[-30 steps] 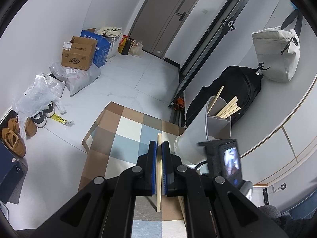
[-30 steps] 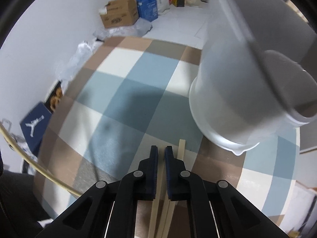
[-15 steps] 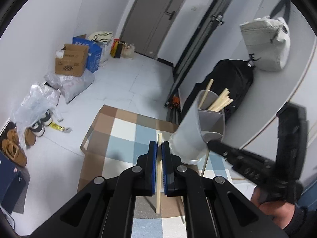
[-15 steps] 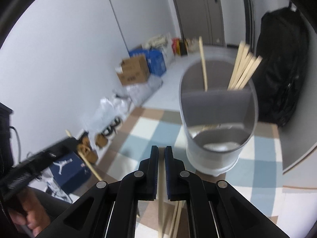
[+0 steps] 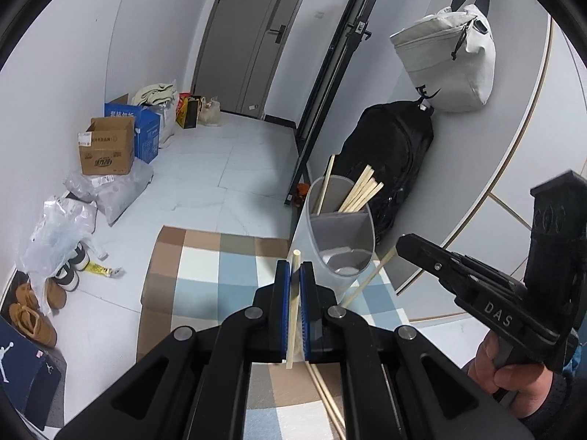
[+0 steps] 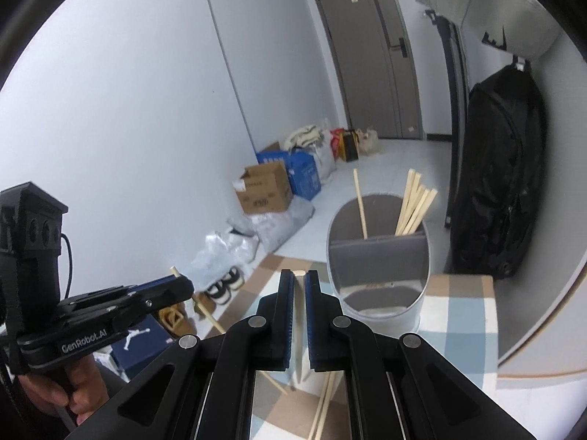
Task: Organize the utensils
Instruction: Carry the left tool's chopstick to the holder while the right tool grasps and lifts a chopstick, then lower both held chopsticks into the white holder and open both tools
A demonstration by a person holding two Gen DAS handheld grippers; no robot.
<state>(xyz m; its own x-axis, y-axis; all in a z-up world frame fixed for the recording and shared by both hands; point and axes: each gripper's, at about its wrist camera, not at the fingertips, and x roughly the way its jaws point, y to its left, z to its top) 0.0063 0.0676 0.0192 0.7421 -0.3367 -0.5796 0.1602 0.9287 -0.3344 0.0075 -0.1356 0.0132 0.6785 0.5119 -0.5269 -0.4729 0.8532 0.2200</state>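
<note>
Left gripper: I clamp one chopstick | right gripper: I pinch another chopstick | holder: upright on checked cloth, sticks in far compartment.

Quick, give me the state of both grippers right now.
Left gripper: shut on a chopstick.
Right gripper: shut on a chopstick, held above the checked cloth.
</note>
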